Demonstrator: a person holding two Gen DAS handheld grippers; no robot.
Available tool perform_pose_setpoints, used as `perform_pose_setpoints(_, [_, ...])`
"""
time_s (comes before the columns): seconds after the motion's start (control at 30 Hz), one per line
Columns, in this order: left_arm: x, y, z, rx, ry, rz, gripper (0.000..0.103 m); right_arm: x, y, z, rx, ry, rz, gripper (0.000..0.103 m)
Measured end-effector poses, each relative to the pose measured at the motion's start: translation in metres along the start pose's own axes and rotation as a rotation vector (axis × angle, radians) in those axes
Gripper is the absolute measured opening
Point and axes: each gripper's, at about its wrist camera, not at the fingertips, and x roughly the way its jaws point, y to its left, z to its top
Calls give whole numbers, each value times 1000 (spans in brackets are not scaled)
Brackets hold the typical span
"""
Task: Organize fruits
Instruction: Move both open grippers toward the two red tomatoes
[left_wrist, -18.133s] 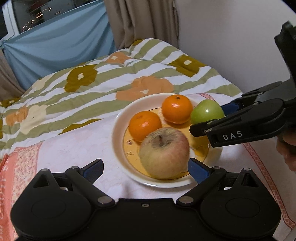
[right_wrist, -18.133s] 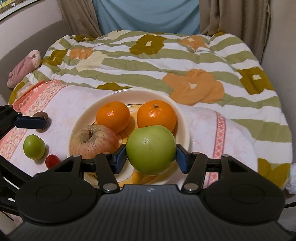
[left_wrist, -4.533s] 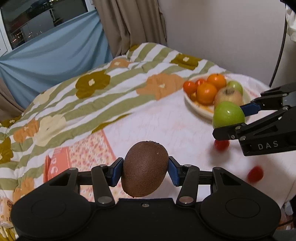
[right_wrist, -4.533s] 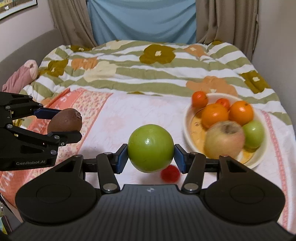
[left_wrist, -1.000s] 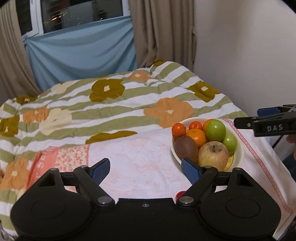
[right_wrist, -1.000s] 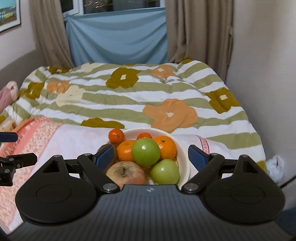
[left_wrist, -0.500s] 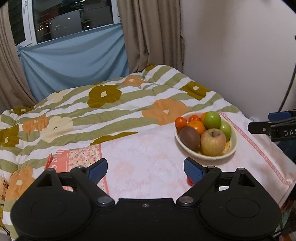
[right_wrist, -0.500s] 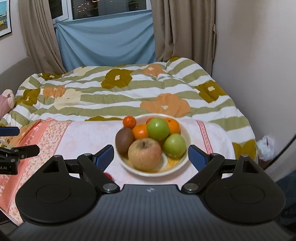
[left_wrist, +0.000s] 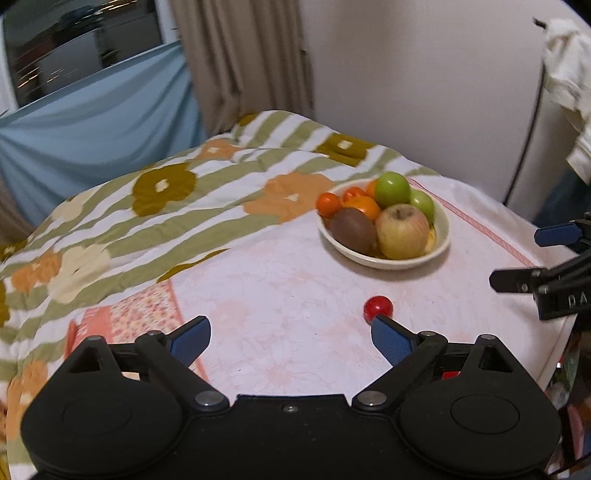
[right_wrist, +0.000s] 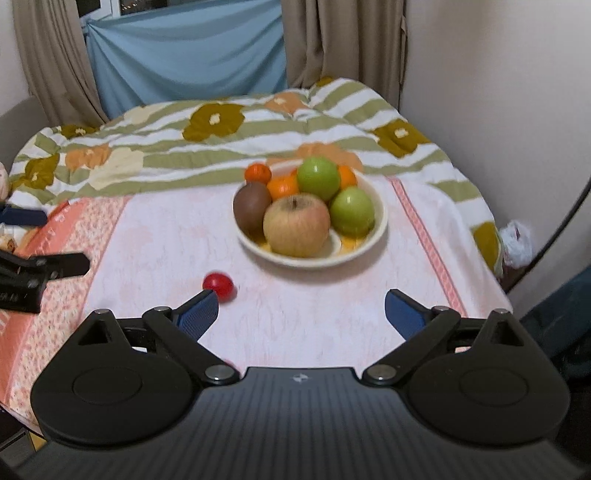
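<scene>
**Desk:** What has moved since the frame a second back?

**Photographer:** Both tools have pulled away from the fruit bowl, which now sits smaller and farther off on the pink-and-white cloth spread over the bed. The left tool has just been opening its jaws; they stand wide apart with nothing between them.

**Desk:** And the right tool?

**Photographer:** The right tool is spread wide too, and empty.

**Desk:** Where is the fruit?

**Photographer:** Piled in the bowl: a brown kiwi at the left, a large yellow-red apple at the front, two green apples behind and beside it, and tangerines at the back. One small red fruit, perhaps a cherry tomato, lies on the cloth apart from the bowl, just beyond the right tool's left fingertip. A striped floral quilt covers the bed behind.
</scene>
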Motion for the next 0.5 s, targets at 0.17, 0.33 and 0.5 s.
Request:
perform_pose_setpoints(0.17, [27,-10,1,89,24,-65,96,9,5,-25,33,57,2,103])
perform_pose_setpoints(0.33, [57,-25,6,177,47,-154,96,21,12,-44,71,104,21,103])
perform_pose_setpoints(0.5, [90,-40,13,256,64,-234,89,32,20,-54,91,122,45,103])
